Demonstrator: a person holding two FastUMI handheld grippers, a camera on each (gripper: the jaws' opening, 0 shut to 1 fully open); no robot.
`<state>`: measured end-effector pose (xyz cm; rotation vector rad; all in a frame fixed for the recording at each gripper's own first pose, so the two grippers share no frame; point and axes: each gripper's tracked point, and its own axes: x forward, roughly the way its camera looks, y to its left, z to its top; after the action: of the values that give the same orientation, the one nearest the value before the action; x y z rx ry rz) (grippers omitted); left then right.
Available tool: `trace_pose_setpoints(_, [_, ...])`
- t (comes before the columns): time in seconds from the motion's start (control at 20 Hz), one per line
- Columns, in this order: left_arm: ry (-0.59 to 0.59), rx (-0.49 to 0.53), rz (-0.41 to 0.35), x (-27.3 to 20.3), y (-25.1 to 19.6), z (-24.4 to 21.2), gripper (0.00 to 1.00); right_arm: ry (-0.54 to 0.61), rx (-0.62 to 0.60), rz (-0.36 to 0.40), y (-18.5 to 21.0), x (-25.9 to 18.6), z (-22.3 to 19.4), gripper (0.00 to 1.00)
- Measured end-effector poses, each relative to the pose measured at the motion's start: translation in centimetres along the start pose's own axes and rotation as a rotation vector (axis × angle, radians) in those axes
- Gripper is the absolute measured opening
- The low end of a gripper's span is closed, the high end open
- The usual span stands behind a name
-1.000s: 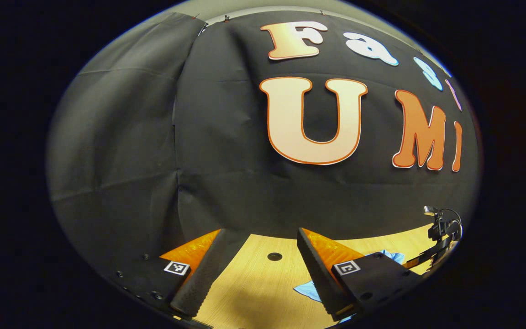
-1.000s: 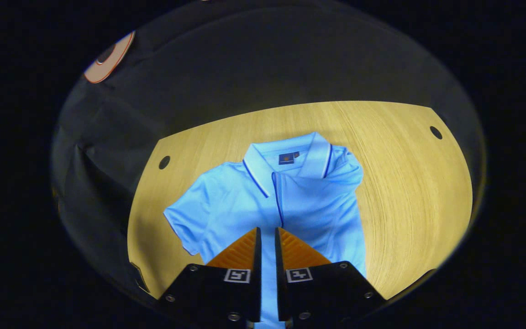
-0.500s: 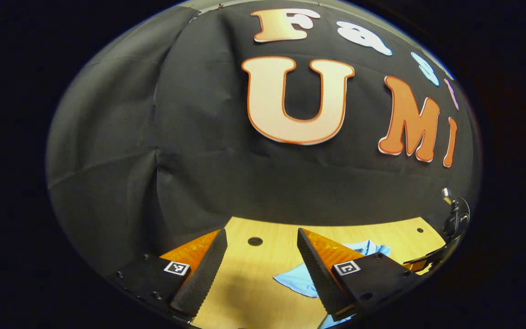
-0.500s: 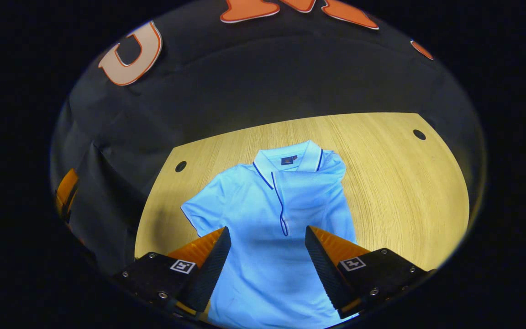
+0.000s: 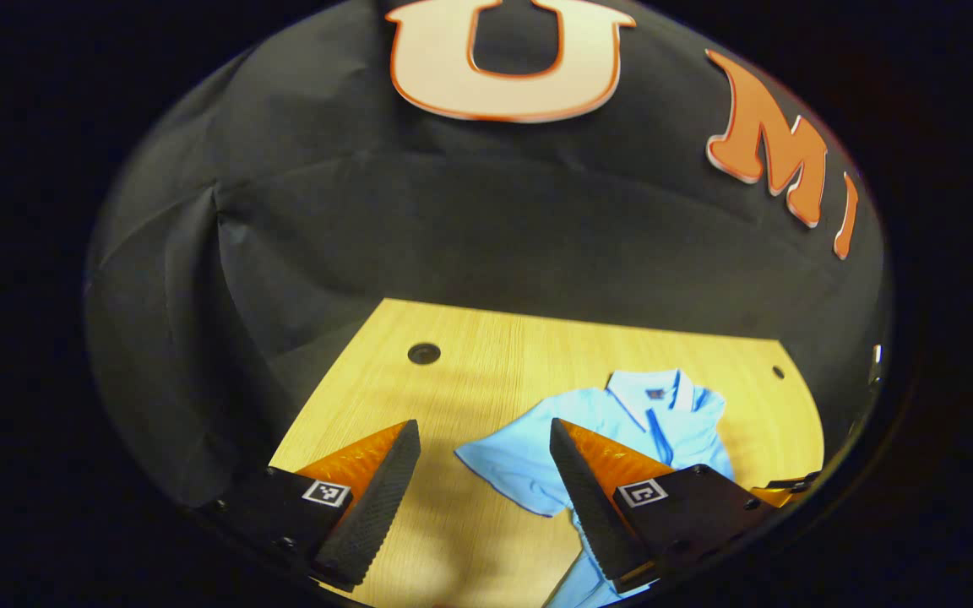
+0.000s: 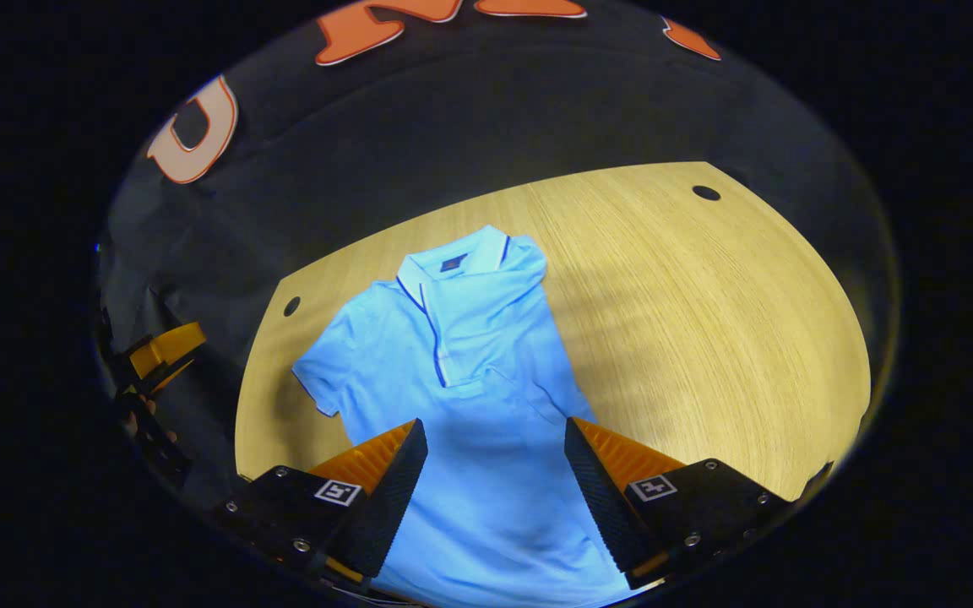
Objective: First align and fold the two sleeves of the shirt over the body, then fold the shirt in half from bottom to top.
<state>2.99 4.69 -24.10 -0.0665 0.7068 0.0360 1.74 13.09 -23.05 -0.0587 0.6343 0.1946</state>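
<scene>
Left gripper [image 5: 484,473] now tilted down toward shirt [image 6: 453,380]; right gripper [image 6: 495,473] above shirt; both spread wide, holding nothing.

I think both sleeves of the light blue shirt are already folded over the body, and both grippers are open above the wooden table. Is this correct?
Not quite. On the shirt, one sleeve still lies spread out flat on the wooden table; the right gripper view shows it. The other is folded over. The left gripper and right gripper are open, as you say.
</scene>
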Motion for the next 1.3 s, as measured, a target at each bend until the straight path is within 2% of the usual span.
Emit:
trace_pose_setpoints(0.3, [0.165, 0.003, 0.025, 5.7, -1.4, -5.1, 0.97, 0.034, 0.069, -0.035, -4.1, 0.0, -2.1, 0.99])
trace_pose_setpoints(0.35, [0.183, 0.005, 0.038, 6.3, -1.2, -5.9, 1.00, 0.039, 0.076, -0.039, -4.7, -0.2, -2.3, 0.99])
trace_pose_setpoints(0.45, [0.220, -0.020, 0.047, 7.1, -1.5, -7.5, 0.97, 0.045, 0.095, -0.044, -5.8, -0.4, -2.9, 0.99])
trace_pose_setpoints(0.5, [0.241, -0.032, 0.054, 7.7, -1.6, -8.3, 1.00, 0.049, 0.106, -0.045, -6.2, -0.6, -3.1, 0.99])
trace_pose_setpoints(0.7, [0.302, -0.038, 0.084, 9.0, -1.3, -11.3, 0.99, 0.068, 0.130, -0.054, -8.1, -1.0, -4.1, 0.99])
trace_pose_setpoints(0.95, [0.362, -0.054, 0.098, 9.6, -1.7, -13.9, 1.00, 0.081, 0.152, -0.048, -9.2, -1.1, -4.3, 0.99])
trace_pose_setpoints(1.15, [0.337, -0.077, 0.119, 9.9, -1.9, -13.8, 1.00, 0.089, 0.162, -0.037, -9.5, -1.1, -4.3, 0.99])
trace_pose_setpoints(1.3, [0.330, -0.051, 0.091, 10.2, -2.6, -13.6, 0.96, 0.122, 0.170, -0.024, -9.6, -1.0, -4.9, 0.99])
